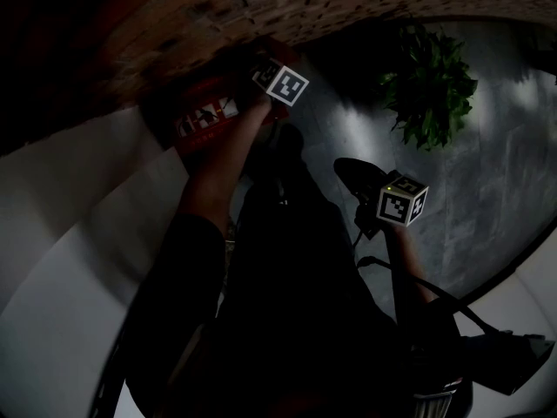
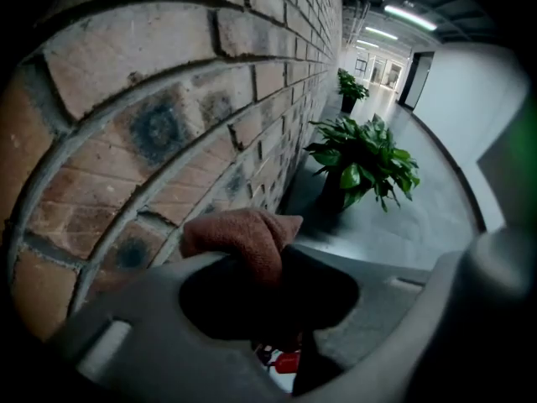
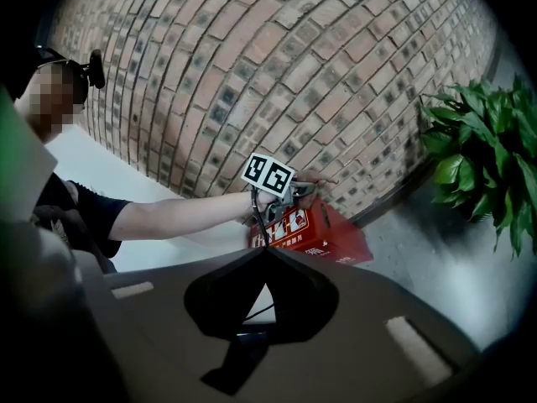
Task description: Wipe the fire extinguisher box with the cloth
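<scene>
A wall [image 2: 168, 99] of rough, mottled bricks set in grey mortar fills the left half of the left gripper view. At lower centre the left hand-held gripper [image 2: 275, 263] has its two jaws pinched on the one cloth [image 2: 239, 235], a brown, nubbly wad that bulges up over the left jaw. Just under the jaws, at the bottom edge, a sliver of the red fire extinguisher box [image 2: 287, 362] shows. Right of the wall stand two leafy green plants, a near plant [image 2: 362, 158] and a far plant [image 2: 351, 86] down the corridor, on a smooth grey floor [image 2: 419, 225]

In the right gripper view a person's bare arm [image 3: 168, 215] reaches from the left edge to the centre. There the single fire extinguisher box, a rectangular red case with white labels, sits at the foot of the brick wall, and the left hand-held gripper is at its top edge. Below it the right hand-held gripper [image 3: 262, 250] has its jaws closed tip to tip, with nothing between them

The head view is dark. It shows two black-and-white marker cubes, one cube [image 1: 280, 83] at upper centre and the other cube [image 1: 401, 200] right of centre
</scene>
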